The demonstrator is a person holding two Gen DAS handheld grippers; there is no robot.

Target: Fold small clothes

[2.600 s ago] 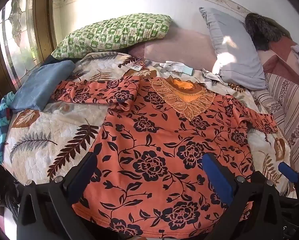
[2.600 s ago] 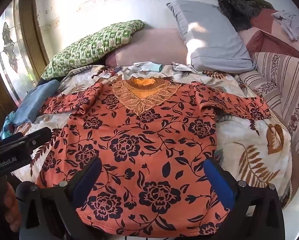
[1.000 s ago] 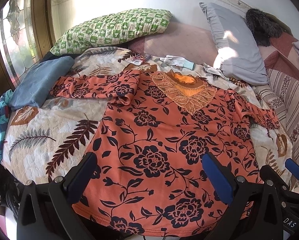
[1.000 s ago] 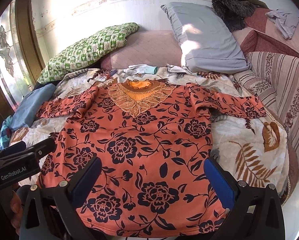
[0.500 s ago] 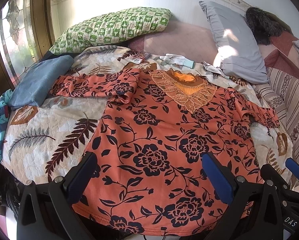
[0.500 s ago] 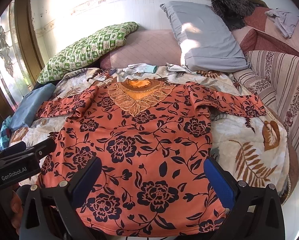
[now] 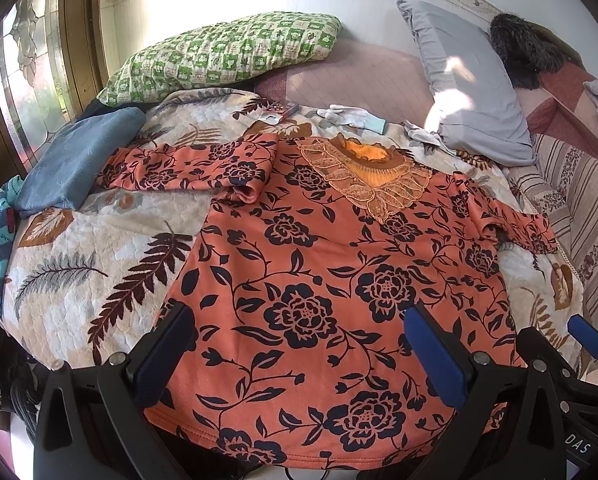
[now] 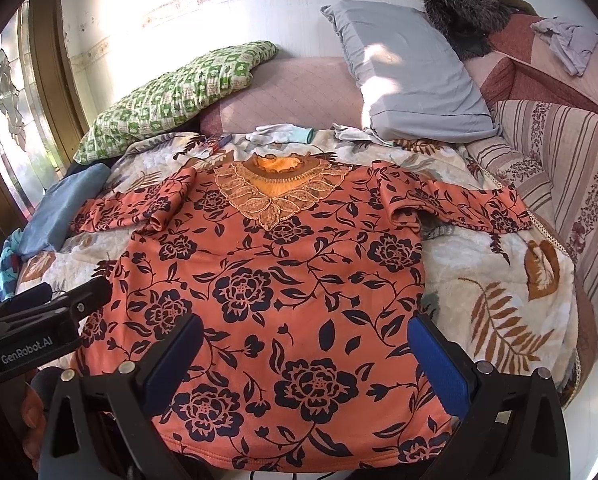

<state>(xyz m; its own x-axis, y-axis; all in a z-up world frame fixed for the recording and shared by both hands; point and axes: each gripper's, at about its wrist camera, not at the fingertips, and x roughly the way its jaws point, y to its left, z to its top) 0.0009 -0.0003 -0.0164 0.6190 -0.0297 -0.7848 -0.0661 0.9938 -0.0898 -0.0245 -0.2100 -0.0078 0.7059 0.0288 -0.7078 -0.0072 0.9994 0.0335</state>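
On the leaf-print quilt (image 7: 79, 264), spread flat and front up: the orange floral top (image 7: 339, 280), lace collar (image 8: 277, 194) toward the pillows, both sleeves out sideways. Hovering over the hem, spread wide and gripping nothing: the left gripper (image 7: 299, 344). Same for the right gripper (image 8: 307, 354), blue pads (image 8: 439, 364) parted above the lower edge. Beyond the collar, a green checked pillow (image 7: 223, 56) and a grey pillow (image 8: 411, 72). By the left sleeve, a folded blue cloth (image 7: 75, 160).
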